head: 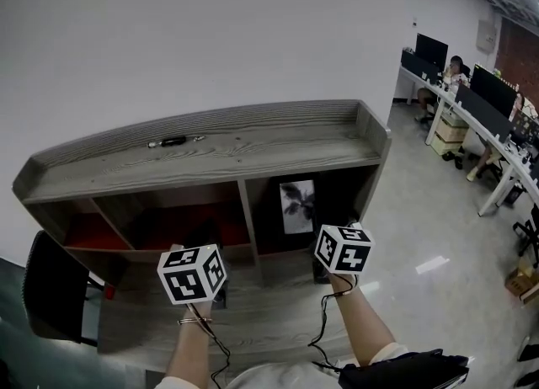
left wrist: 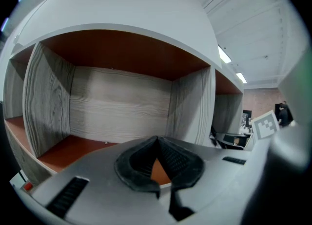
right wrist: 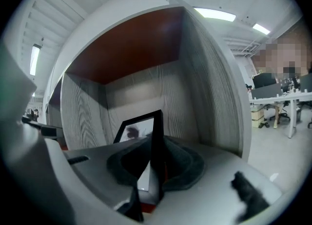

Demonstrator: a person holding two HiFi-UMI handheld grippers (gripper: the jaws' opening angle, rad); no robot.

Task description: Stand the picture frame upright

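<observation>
Picture frame [head: 297, 206] in the shelf unit's right-hand compartment, gripped at one edge by the right gripper [right wrist: 157, 143].

The black-rimmed frame stands on its lower edge in that compartment with its pale picture of a dark plant facing outward; the right gripper view shows the jaws closed narrowly on the frame's thin black side rim, with the picture running off to the left of them. The left gripper [left wrist: 157, 142] is level with the neighbouring middle compartment, its pads meeting at the tips with nothing between them and only the red-brown shelf floor showing through the gap lower down. On the grey wood-grain shelf unit [head: 253, 150] a small dark pen-like thing [head: 173, 141] lies on the top board. A black chair [head: 55, 286] stands at the unit's left end, and office desks [head: 472, 118] run along the far right.
</observation>
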